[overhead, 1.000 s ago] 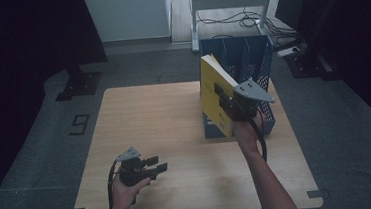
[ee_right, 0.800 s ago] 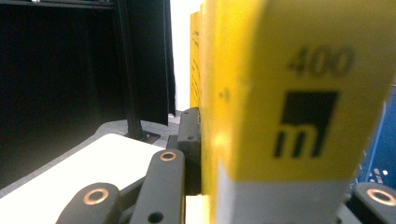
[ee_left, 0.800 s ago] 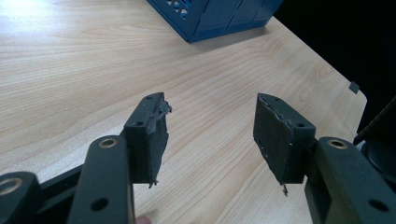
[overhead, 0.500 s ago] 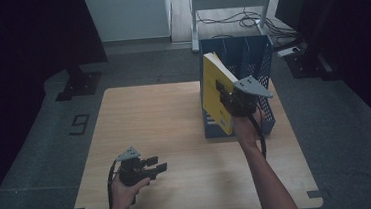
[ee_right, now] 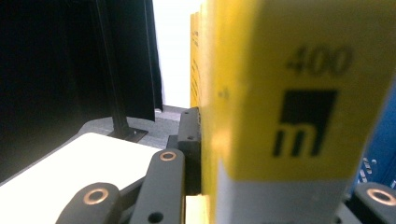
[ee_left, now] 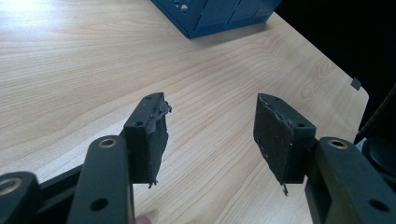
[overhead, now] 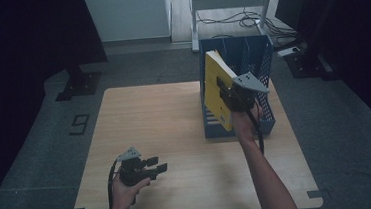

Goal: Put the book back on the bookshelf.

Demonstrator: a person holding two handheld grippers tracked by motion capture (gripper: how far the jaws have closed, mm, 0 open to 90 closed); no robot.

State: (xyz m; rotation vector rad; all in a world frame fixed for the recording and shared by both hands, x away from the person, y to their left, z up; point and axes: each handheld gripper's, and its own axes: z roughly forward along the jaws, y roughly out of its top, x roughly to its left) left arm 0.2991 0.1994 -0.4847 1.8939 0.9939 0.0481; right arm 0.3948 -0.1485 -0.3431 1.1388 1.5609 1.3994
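Fingers of the right gripper clamped tight on one thick yellow paperback book, held upright and tilted, hovering at the left rim of the one blue perforated plastic file rack near the table's far right edge. Left gripper low over the near left, black padded fingers spread apart, gripping nothing. Plenty of bare light wooden tabletop between the two grippers. Grey floor all round, dark curtains at the sides.
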